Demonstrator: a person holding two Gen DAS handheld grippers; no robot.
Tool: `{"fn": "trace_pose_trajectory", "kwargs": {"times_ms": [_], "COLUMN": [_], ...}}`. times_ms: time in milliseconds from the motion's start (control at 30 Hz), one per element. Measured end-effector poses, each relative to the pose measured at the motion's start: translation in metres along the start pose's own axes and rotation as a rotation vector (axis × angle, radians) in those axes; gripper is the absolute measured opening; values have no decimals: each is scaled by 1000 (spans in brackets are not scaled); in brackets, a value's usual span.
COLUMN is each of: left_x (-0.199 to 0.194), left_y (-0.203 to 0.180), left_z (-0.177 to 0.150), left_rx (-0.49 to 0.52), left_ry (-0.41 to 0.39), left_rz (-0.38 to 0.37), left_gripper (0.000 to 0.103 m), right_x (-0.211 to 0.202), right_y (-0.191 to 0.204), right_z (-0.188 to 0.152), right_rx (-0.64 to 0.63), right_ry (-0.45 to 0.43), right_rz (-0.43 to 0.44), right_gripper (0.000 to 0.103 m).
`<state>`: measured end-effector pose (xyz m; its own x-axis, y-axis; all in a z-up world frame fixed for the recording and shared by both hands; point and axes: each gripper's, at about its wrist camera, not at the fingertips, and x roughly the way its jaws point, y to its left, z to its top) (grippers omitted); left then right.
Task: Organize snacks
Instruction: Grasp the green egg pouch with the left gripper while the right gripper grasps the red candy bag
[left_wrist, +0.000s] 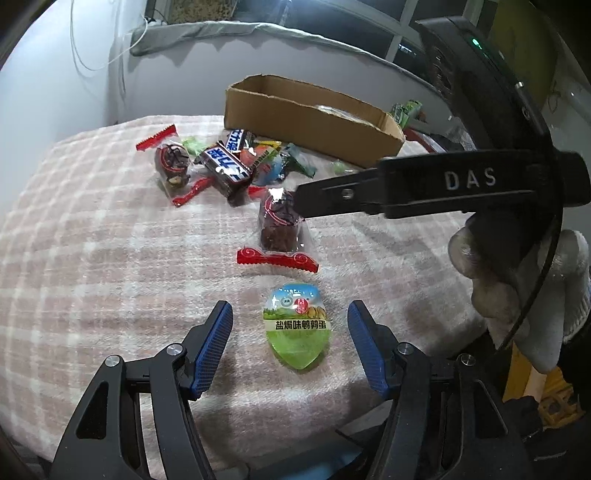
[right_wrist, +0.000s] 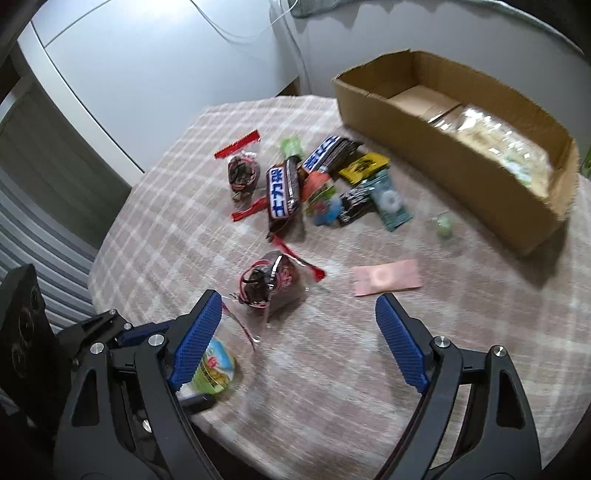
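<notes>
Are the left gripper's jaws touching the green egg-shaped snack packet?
Apart. In the left wrist view the green egg-shaped snack packet lies on the pink plaid cloth between the open jaws of the left gripper, with cloth showing on both sides.

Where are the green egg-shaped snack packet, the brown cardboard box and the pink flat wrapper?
Green egg-shaped snack packet (left_wrist: 297, 325): left wrist view, on its printed front.
Brown cardboard box (right_wrist: 436, 147): right wrist view, on its near outer wall.
Pink flat wrapper (right_wrist: 388, 277): right wrist view, on its middle.

Left gripper (left_wrist: 290, 343) and right gripper (right_wrist: 299, 339) both hold their blue-padded jaws spread wide, nothing clamped between.
</notes>
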<state>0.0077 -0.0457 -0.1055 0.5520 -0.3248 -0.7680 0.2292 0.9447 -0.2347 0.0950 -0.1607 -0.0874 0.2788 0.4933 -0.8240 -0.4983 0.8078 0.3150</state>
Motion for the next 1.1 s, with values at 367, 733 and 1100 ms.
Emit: {"fn": "trace_pose_trajectory", "kwargs": {"times_ms": [367,733,1100], "left_x": [9,9,4], "left_y": [3,5,8], "left_z": [-6,-6,-6], "left_rx": [-10,-6,-18], "left_ry": [6,-8,-19], "left_rz": [-3,2,-2], "left_gripper": [45,37,36], "right_x": [30,44,39], "right_y": [11,19,15], "right_z": [5,6,5], "right_rx": [2,-18,-17], "right_ry": [59,81,61], "right_rz": [36,52,56], "right_gripper": [74,53,44]}}
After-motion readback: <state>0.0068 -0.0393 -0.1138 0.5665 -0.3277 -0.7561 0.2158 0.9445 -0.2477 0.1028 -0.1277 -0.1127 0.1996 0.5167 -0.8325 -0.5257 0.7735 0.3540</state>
